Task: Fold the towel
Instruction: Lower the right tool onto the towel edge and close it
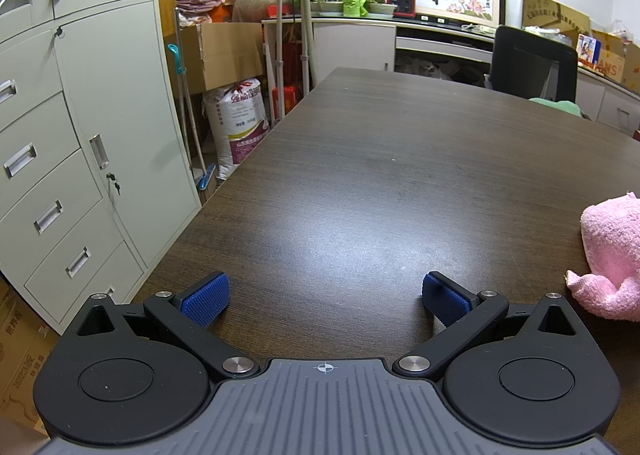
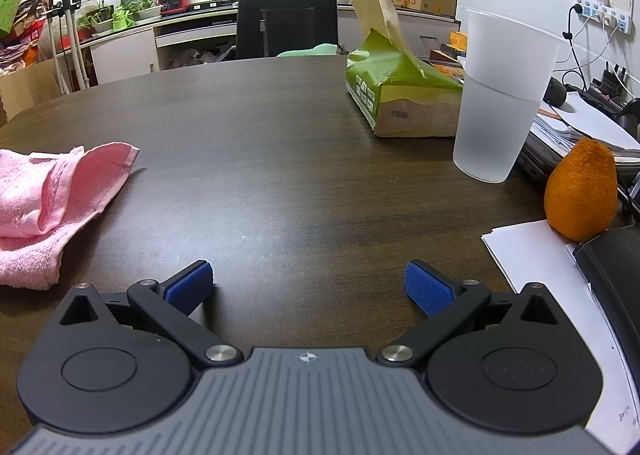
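Observation:
A crumpled pink towel [image 1: 612,259] lies on the dark wooden table [image 1: 380,175] at the right edge of the left wrist view. The same pink towel [image 2: 48,199] sits at the left of the right wrist view, bunched with one corner pointing right. My left gripper [image 1: 325,301] is open just above the table, to the left of the towel, with nothing between its blue pads. To the right of the towel my right gripper [image 2: 307,287] is also open and holds nothing. Neither gripper touches the cloth.
A frosted plastic cup [image 2: 500,95], a green tissue pack [image 2: 396,95], an orange fruit [image 2: 580,191] and papers [image 2: 536,255] crowd the table's right side. A black chair [image 2: 286,23] stands at the far edge. Grey cabinets [image 1: 80,135] line the left beyond the table edge.

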Motion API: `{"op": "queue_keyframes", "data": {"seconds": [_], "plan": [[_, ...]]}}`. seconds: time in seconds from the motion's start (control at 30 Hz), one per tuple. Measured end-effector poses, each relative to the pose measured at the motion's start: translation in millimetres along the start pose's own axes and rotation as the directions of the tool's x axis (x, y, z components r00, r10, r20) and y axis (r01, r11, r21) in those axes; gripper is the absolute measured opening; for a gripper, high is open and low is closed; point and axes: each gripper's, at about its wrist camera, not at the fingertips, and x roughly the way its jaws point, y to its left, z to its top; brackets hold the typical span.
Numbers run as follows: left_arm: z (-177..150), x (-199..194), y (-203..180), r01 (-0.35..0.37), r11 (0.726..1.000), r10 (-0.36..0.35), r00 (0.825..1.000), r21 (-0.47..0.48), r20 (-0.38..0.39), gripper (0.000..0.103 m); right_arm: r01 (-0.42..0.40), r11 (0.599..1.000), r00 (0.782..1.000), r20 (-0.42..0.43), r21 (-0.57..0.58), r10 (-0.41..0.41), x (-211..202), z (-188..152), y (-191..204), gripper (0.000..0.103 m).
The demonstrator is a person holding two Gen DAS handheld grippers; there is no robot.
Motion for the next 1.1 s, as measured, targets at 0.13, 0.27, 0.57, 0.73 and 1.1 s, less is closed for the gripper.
{"op": "queue_keyframes", "data": {"seconds": [0.13, 0.27, 0.57, 0.73, 1.1], "plan": [[0, 0, 0, 0.0, 1.0, 0.0, 1.0, -0.001, 0.0, 0.103, -0.001, 1.0, 1.0, 0.0, -0.001, 0.001, 0, 0, 0, 0.103], [0, 0, -1, -0.003, 1.0, 0.003, 1.0, -0.002, 0.0, 0.103, -0.003, 1.0, 1.0, 0.0, -0.002, 0.003, -1, 0, 0, 0.103], [-1, 0, -2, -0.006, 1.0, 0.006, 1.0, -0.006, 0.0, 0.103, 0.044, 0.998, 0.999, -0.024, 0.036, -0.043, -3, 2, 7, 0.103], [-1, 0, -2, -0.011, 1.0, 0.011, 1.0, -0.01, 0.0, 0.103, 0.004, 1.0, 1.0, 0.005, -0.005, -0.004, -17, 11, 32, 0.103], [0, -1, -1, -0.014, 1.0, 0.014, 1.0, -0.014, 0.0, 0.103, -0.19, 0.976, 0.975, 0.094, -0.108, 0.2, -42, 43, 106, 0.103]]}}
